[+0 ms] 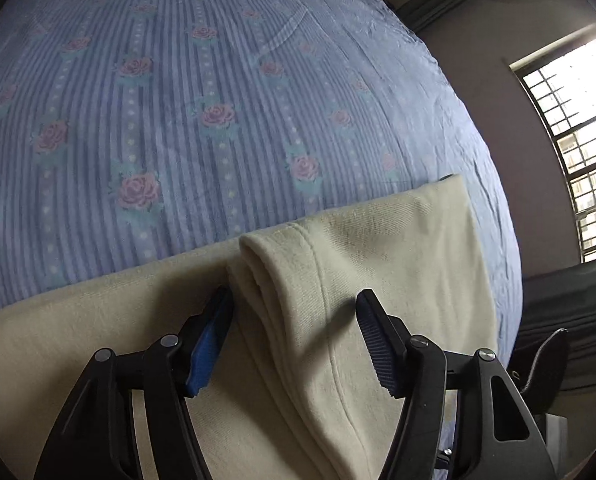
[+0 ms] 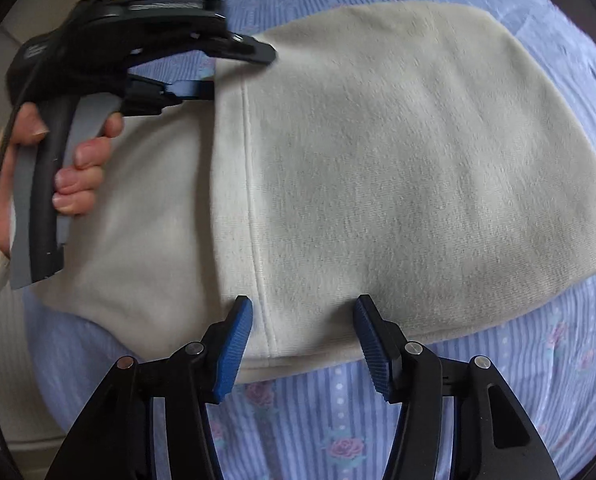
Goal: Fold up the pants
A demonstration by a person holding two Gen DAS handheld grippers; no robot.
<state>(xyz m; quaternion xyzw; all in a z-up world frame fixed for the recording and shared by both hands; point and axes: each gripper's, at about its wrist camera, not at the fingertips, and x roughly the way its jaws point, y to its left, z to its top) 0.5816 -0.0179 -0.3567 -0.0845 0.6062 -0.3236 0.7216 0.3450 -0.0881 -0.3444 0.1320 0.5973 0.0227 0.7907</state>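
Pants [image 2: 378, 168], cream and fleecy, are lying folded in a rounded slab on the striped, rose-printed bedsheet [image 2: 338, 420]. Right gripper [image 2: 304, 312] is hovering open-jawed at the pants' near hem; left gripper [image 1: 294, 304] is gaping wide over their layered far edge.

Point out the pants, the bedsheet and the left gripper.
pants [image 2: 398, 168]: right wrist view, flat folded panel.
bedsheet [image 1: 178, 100]: left wrist view, bare striped area.
left gripper [image 1: 294, 304]: left wrist view, midway between open fingertips.
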